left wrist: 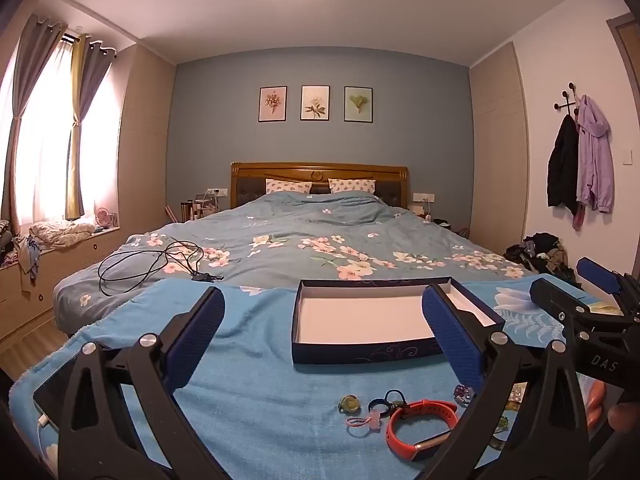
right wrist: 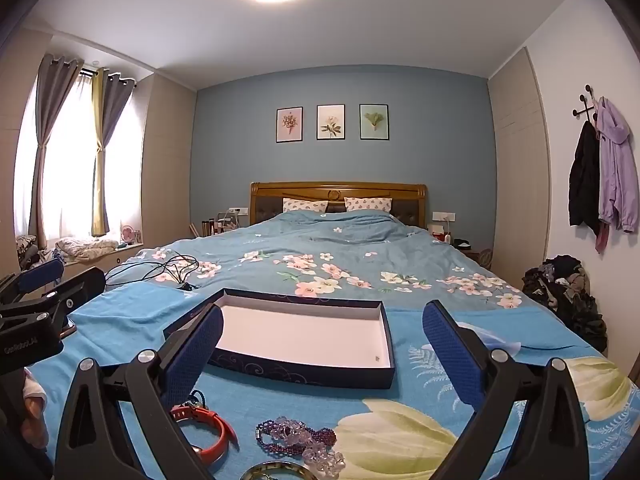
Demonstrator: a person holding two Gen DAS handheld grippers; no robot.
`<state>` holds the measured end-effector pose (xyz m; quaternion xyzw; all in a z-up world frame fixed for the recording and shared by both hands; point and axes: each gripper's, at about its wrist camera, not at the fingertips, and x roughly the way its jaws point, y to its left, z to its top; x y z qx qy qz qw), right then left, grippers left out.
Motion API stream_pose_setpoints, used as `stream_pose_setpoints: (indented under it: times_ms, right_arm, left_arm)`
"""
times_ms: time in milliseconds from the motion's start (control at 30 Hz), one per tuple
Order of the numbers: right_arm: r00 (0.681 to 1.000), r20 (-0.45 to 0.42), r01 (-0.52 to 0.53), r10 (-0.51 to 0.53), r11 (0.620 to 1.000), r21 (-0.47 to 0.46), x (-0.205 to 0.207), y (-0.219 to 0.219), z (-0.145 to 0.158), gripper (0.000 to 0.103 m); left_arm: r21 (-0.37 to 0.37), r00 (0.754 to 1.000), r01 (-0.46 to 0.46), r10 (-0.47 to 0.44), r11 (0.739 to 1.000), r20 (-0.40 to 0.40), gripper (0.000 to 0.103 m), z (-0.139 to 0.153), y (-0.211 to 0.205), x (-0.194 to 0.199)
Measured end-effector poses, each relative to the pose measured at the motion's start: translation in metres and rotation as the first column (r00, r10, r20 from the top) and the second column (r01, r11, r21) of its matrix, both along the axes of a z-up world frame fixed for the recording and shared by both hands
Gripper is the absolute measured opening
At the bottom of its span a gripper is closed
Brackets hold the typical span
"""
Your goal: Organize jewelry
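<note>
at the foot of the big floral bed (left wrist: 320,236), on a blue towel (left wrist: 256,360), sits the open box (right wrist: 304,336), dark-walled, white inside, nothing in it that i can see, its long side running left to right across the bed. both grippers hover low over the towel, well short of the box: left gripper (left wrist: 322,336) spread wide, nothing between its blue pads; right gripper (right wrist: 322,350) just as wide, also holding nothing.

jewelry's scattered on the towel nearer than the box. biggest piece, the red band (left wrist: 420,426), a rubbery loop lying flat with a metal face at its near edge, long axis roughly left-right; looks light and springy, so i'd pinch across the strap, not the face. next to it in the right view, the purple bead bracelet (right wrist: 296,438), strung out left to right with clear crystal clusters, floppy, likely to sag and slip, best taken mid-strand. a gold-rimmed ring shape (right wrist: 276,470) peeks in at the bottom edge, mostly cut off. smaller still, a dark blue ring loop (left wrist: 380,404), a pink hair tie (left wrist: 364,422), and a tiny green-stoned ring (left wrist: 349,403), fiddly, easy to push into the soft pile.
</note>
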<state>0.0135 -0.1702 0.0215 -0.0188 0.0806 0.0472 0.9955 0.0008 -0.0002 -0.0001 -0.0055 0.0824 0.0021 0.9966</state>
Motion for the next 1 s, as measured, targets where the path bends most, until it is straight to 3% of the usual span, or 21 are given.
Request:
stream_pose_setpoints:
  times_ms: [1000]
  right_arm:
    - [1.0, 0.001, -0.009, 0.009, 1.0, 0.011, 0.005, 0.001, -0.001, 0.097]
  left_arm:
    - [-0.001, 0.999, 0.006, -0.005, 1.0, 0.033, 0.097, 0.005, -0.004, -0.008]
